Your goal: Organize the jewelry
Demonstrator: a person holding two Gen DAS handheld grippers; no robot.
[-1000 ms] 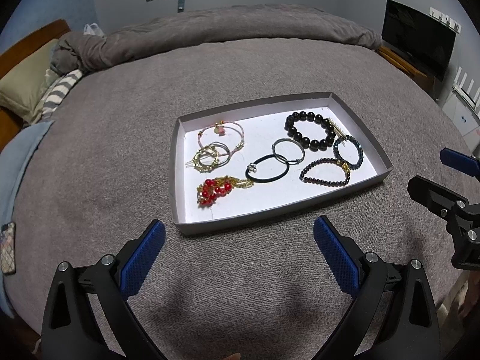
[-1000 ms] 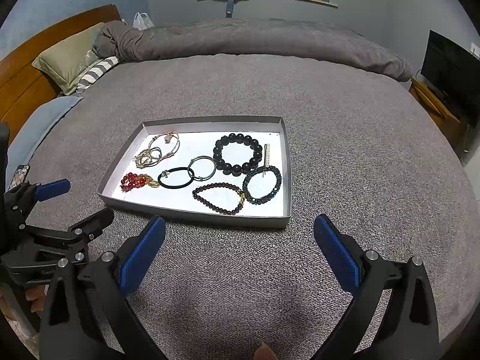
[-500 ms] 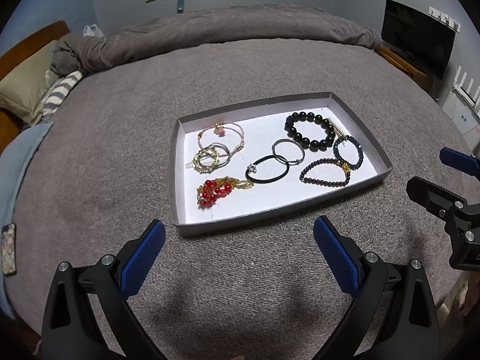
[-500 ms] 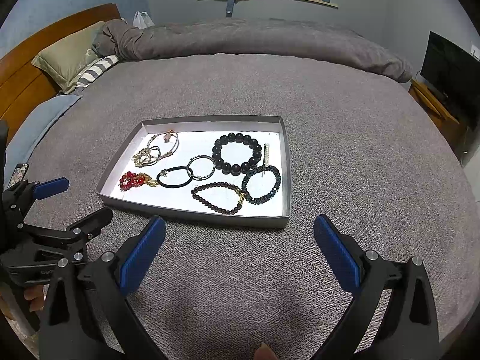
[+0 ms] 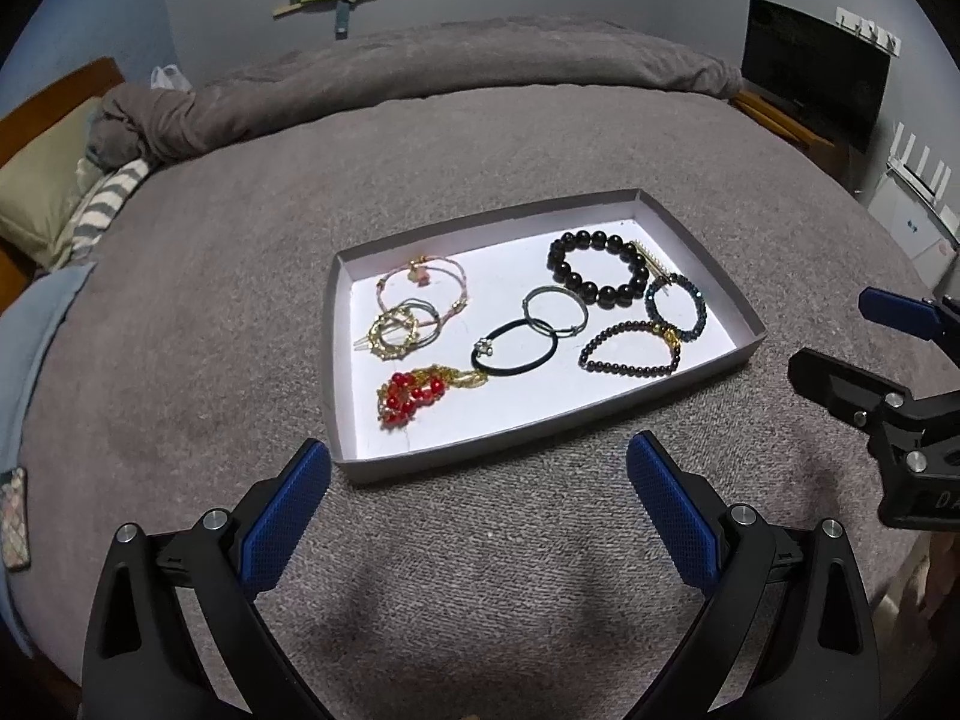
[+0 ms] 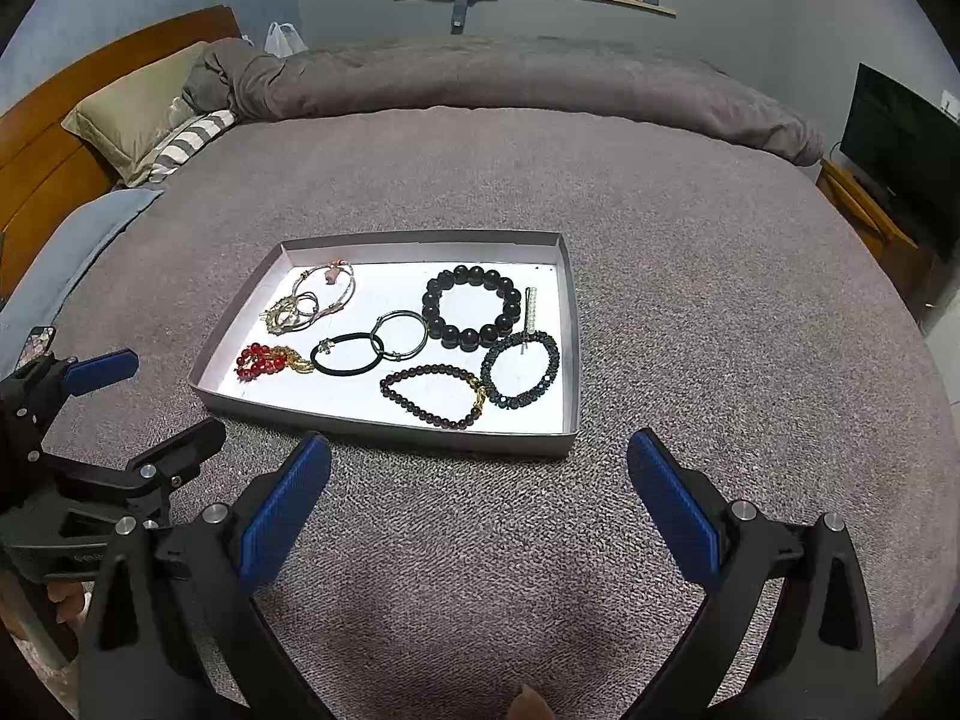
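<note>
A shallow grey tray (image 5: 699,243) (image 6: 570,324) with a white floor lies on the grey bed cover. It holds several pieces: a large black bead bracelet (image 5: 597,267) (image 6: 471,312), a dark blue bead bracelet (image 5: 675,306) (image 6: 521,369), a thin dark bead bracelet (image 5: 630,348) (image 6: 435,395), a black hair tie (image 5: 513,348) (image 6: 347,354), a metal ring (image 5: 555,311) (image 6: 399,333), a red bead piece (image 5: 414,393) (image 6: 261,359), and gold and pink bracelets (image 5: 414,306) (image 6: 312,297). My left gripper (image 5: 477,501) and right gripper (image 6: 477,501) are open and empty, short of the tray's near wall.
The bed cover (image 5: 480,570) spreads around the tray. Pillows (image 6: 132,108) and a wooden headboard (image 6: 54,138) lie to the left. A phone (image 5: 13,516) lies at the bed's left edge. A black screen (image 5: 810,66) stands on the right.
Both grippers have drifted slightly toward the tray. Nothing in the tray has moved.
</note>
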